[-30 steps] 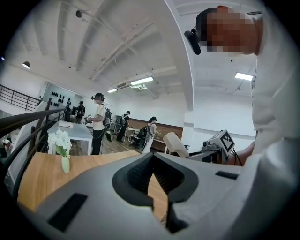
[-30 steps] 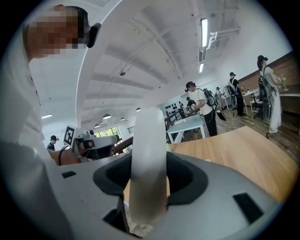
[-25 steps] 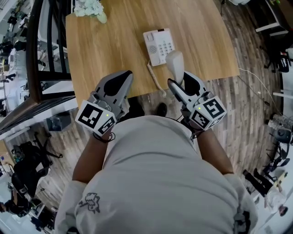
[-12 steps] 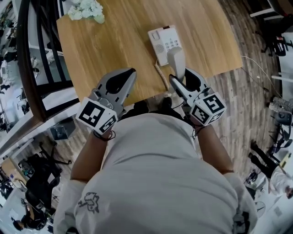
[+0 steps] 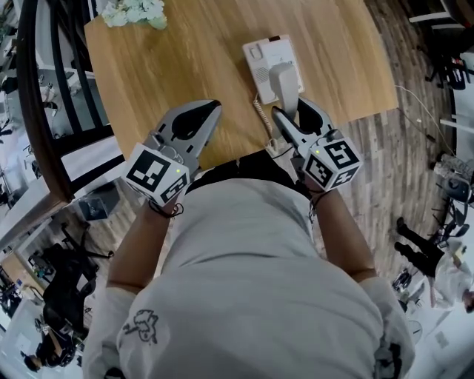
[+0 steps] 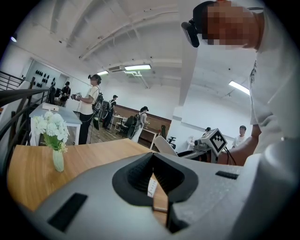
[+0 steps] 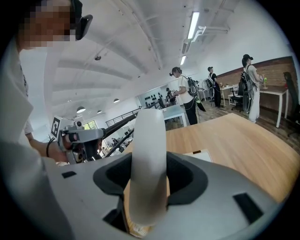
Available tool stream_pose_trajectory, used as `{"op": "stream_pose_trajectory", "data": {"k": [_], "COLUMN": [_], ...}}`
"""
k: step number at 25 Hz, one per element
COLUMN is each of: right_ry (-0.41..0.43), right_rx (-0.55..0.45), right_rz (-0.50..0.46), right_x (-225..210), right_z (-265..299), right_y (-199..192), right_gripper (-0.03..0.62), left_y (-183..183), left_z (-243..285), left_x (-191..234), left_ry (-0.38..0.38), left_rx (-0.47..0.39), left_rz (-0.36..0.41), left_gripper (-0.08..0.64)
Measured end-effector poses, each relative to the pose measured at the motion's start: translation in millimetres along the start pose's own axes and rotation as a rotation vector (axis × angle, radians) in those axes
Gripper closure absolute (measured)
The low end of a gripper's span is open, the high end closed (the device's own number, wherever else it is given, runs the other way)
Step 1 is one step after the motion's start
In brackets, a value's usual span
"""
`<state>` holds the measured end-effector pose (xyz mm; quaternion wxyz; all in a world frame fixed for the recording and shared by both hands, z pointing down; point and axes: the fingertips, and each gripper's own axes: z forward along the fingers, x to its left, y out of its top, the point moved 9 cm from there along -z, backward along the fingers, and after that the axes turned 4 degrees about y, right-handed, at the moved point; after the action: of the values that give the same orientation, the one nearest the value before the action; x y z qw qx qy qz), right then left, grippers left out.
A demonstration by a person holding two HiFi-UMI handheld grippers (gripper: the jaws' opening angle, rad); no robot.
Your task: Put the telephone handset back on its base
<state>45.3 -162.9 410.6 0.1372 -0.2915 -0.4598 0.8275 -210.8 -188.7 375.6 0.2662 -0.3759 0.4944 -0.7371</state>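
Note:
The white telephone base [image 5: 259, 53] lies on the wooden table [image 5: 163, 66] toward its far side. My right gripper [image 5: 292, 112] is shut on the white handset [image 5: 285, 83], which hangs over the right part of the base, end pointing away from me. In the right gripper view the handset [image 7: 147, 154] stands upright between the jaws of the right gripper [image 7: 150, 180], with the base [image 7: 202, 154] behind it. The coiled cord [image 5: 262, 117] runs from the base toward the near edge. My left gripper [image 5: 213, 109] hovers over the table left of the phone, shut and empty.
A vase of white flowers [image 5: 135, 12] stands at the table's far left corner, also visible as the flowers [image 6: 52, 133]. A dark railing [image 5: 41, 111] runs along the left. Several people stand and sit in the room beyond. The wooden floor [image 5: 400, 148] shows to the right.
Both grippers have moved forward and lower over the table. The handset has gone from the base's near right side to over its right part.

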Motion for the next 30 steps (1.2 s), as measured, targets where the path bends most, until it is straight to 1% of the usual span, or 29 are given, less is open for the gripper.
{"op": "stream_pose_trajectory", "data": {"k": [5, 10, 14, 18, 23, 30], "right_ry": [0.013, 0.032, 0.035, 0.028, 0.011, -0.021], "right_rx": [0.029, 0.068, 0.115, 0.160, 0.194, 0.254], "right_rz": [0.042, 0.070, 0.067, 0.068, 0.084, 0.055], "right_x": [-22.2, -42.6, -61.2, -75.7, -91.3, -104.4], "right_z": [21.2, 44.2, 63.5, 79.5, 93.7, 119.0], "right_y": [-3.0, -5.9, -13.1, -23.3, -36.7, -50.5], "right_gripper": [0.370, 0.370, 0.370, 0.370, 0.370, 0.370], "left_y": [-3.1, -6.4, -9.4, -16.2, -29.4, -43.6], "left_z": [19.2, 35.4, 49.5, 58.6, 72.9, 84.1], "left_x": [6.7, 17.6, 29.7, 43.8, 51.2, 69.0], "left_ry": [0.024, 0.055, 0.077, 0.108, 0.111, 0.128], "left_rx": [0.020, 0.037, 0.050, 0.061, 0.087, 0.104], "left_rz": [0.010, -0.024, -0.026, -0.051, -0.067, -0.090], "left_gripper": [0.554, 0.554, 0.554, 0.554, 0.554, 0.554]}}
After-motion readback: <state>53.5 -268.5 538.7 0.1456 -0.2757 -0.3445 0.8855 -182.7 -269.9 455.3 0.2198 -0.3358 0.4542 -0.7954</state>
